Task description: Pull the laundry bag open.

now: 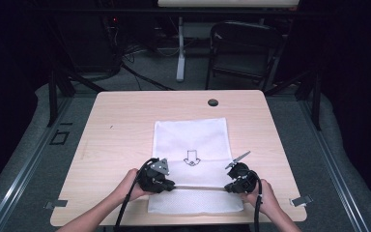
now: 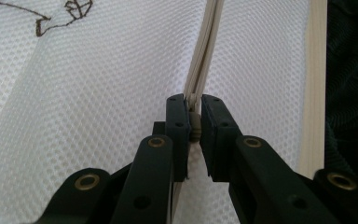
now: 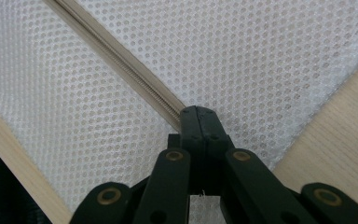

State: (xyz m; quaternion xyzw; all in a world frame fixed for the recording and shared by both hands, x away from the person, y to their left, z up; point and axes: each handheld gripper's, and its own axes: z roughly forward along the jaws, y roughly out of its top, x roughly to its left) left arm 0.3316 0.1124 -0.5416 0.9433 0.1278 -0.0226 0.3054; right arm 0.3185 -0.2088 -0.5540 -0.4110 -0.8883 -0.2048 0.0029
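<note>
A white mesh bag [image 1: 191, 137] lies flat in the middle of the wooden table [image 1: 121, 125], with a small arrow drawing [image 1: 191, 158] on it. A beige zipper [image 1: 200, 187] runs across the bag near its front edge. My left gripper [image 1: 171, 185] is at the zipper's left part, and in the left gripper view this gripper [image 2: 194, 100] is shut on the grey zipper pull [image 2: 195, 127]. At the zipper's right end is my right gripper [image 1: 228, 187]. The right gripper view shows this gripper [image 3: 198, 112] shut on the zipper tape [image 3: 121, 60], its jaws pressed together.
A black grommet [image 1: 213, 102] sits in the table's far edge. Metal clips [image 1: 55, 204] [image 1: 302, 200] hold the front corners. A black chair [image 1: 244, 48] and a desk leg [image 1: 180, 48] stand on the floor beyond the table.
</note>
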